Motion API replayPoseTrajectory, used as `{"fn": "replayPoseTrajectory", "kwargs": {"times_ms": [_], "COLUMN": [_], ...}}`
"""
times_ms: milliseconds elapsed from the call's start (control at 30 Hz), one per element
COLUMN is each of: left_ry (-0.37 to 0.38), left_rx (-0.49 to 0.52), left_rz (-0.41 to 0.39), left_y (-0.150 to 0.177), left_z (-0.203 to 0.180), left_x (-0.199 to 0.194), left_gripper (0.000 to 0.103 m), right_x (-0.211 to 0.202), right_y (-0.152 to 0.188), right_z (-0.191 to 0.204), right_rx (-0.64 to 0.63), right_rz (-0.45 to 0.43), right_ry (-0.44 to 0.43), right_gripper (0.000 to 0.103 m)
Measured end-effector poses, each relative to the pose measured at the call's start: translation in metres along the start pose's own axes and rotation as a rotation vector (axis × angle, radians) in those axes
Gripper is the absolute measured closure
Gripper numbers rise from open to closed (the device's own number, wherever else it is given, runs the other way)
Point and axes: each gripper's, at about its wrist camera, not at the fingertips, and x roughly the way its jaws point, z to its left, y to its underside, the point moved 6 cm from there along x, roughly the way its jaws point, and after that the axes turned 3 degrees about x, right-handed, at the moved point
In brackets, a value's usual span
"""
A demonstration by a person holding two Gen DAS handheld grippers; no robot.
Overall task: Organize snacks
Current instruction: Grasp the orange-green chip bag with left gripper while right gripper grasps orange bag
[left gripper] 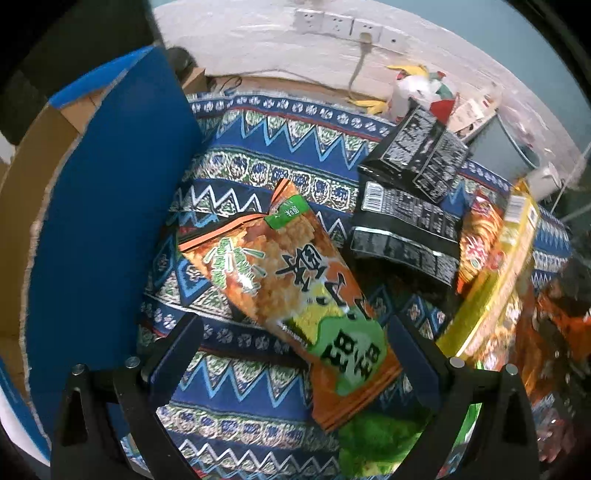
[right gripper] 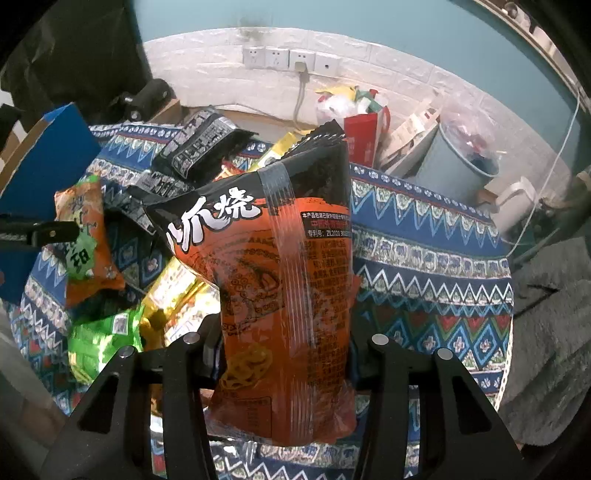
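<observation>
One orange snack bag (right gripper: 284,280) between right tongs (right gripper: 284,354)

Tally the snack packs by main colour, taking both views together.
Black packs: 2
Orange-and-green bag: 1
Orange-and-black bag, in the right gripper: 1
Red patterned bag: 1
Yellow pack: 1
Green pack: 1
Total: 7 that can be told apart

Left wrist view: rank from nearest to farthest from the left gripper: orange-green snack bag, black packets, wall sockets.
1. orange-green snack bag: lower end lies between the open fingers of the left gripper.
2. black packets: upper right, on the patterned cloth.
3. wall sockets: top, on the wall.
</observation>
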Motion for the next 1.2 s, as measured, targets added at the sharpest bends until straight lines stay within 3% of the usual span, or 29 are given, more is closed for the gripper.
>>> {"fn": "replayPoseTrajectory", "kwargs": {"times_ms": [200,333,433,500,700,800,1200], "left_ry": [-0.009,-0.011,0.023,0.028,0.071,0.075,0.046], "left_rx": [-0.012,0.049,0.062,0.074,0.096,0.126,0.219], "left_rz": [0.053,0.051,0.037,0.035,0.014,-0.012,-0.134], "left_y": [-0.003,-0.003,-0.002,0.001,0.01,0.011,0.002], "left_z": [-0.004,-0.012,-0.017,-0.019,-0.018,-0.017,-0.009], "left_x": [0.028,0.036,0.034,0.033,0.025,0.008,-0.029], "left_gripper": [0.002,0.005,0.024,0.042,0.06,0.064,0.065], "right_x": [0.005,0.002,0.0,-0.001,-0.005,-0.01,-0.028], "right_y": [-0.001,-0.005,-0.009,-0.011,-0.016,-0.021,-0.04], "right_z": [-0.002,-0.001,0.0,0.0,0.005,0.011,0.043], "right_rx": [0.005,0.01,0.011,0.012,0.01,0.003,-0.026], "right_rz": [0.003,-0.008,-0.017,-0.019,-0.026,-0.04,-0.081], "right_ry": [0.008,0.001,-0.006,-0.01,-0.016,-0.018,-0.028], "right_gripper": [0.056,0.056,0.056,0.056,0.056,0.056,0.056]}}
